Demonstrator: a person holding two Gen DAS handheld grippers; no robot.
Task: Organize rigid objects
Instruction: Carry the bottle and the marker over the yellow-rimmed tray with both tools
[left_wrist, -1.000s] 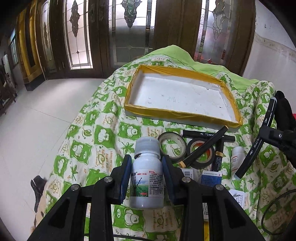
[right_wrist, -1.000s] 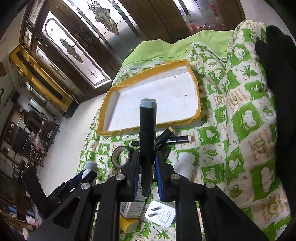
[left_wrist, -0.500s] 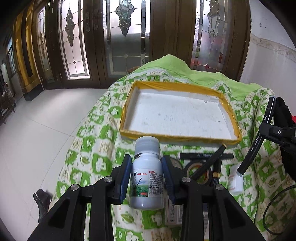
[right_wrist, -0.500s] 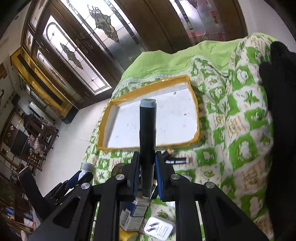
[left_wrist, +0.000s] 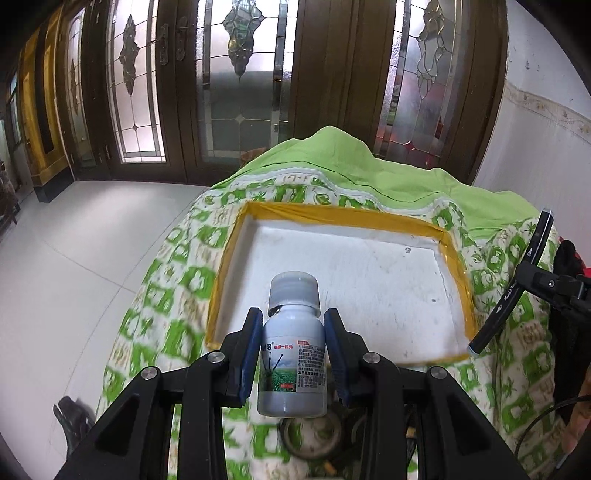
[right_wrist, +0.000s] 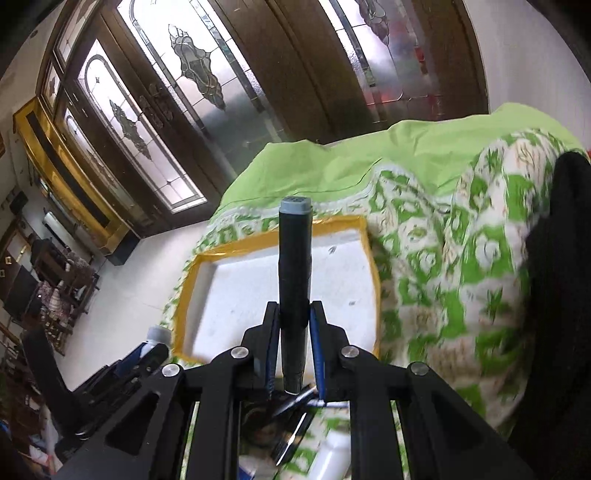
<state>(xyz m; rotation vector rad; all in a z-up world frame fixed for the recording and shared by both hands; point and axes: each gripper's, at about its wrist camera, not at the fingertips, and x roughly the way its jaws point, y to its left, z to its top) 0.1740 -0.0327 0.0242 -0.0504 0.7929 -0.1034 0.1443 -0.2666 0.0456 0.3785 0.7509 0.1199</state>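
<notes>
My left gripper (left_wrist: 293, 332) is shut on a white plastic bottle (left_wrist: 293, 354) with a grey cap and a printed label, held upright above the near edge of a white foam tray (left_wrist: 351, 280) with a yellow taped rim. My right gripper (right_wrist: 293, 321) is shut on a black marker (right_wrist: 293, 280) with a grey end cap, pointing over the same tray (right_wrist: 240, 295). The marker and right gripper also show at the right of the left wrist view (left_wrist: 517, 280). The left gripper with its bottle shows at the lower left of the right wrist view (right_wrist: 155, 343).
The tray lies on a green and white patterned cloth (left_wrist: 173, 280). Tape rolls (left_wrist: 310, 432) and markers lie under the left gripper. A white bottle (right_wrist: 328, 461) and pens lie under the right gripper. A black garment (right_wrist: 561, 295) is at the right. Wooden glass doors stand behind.
Both grippers have moved forward and up with their objects, from over the pile of items to over the tray's near edge. The pile has slipped below the fingers.
</notes>
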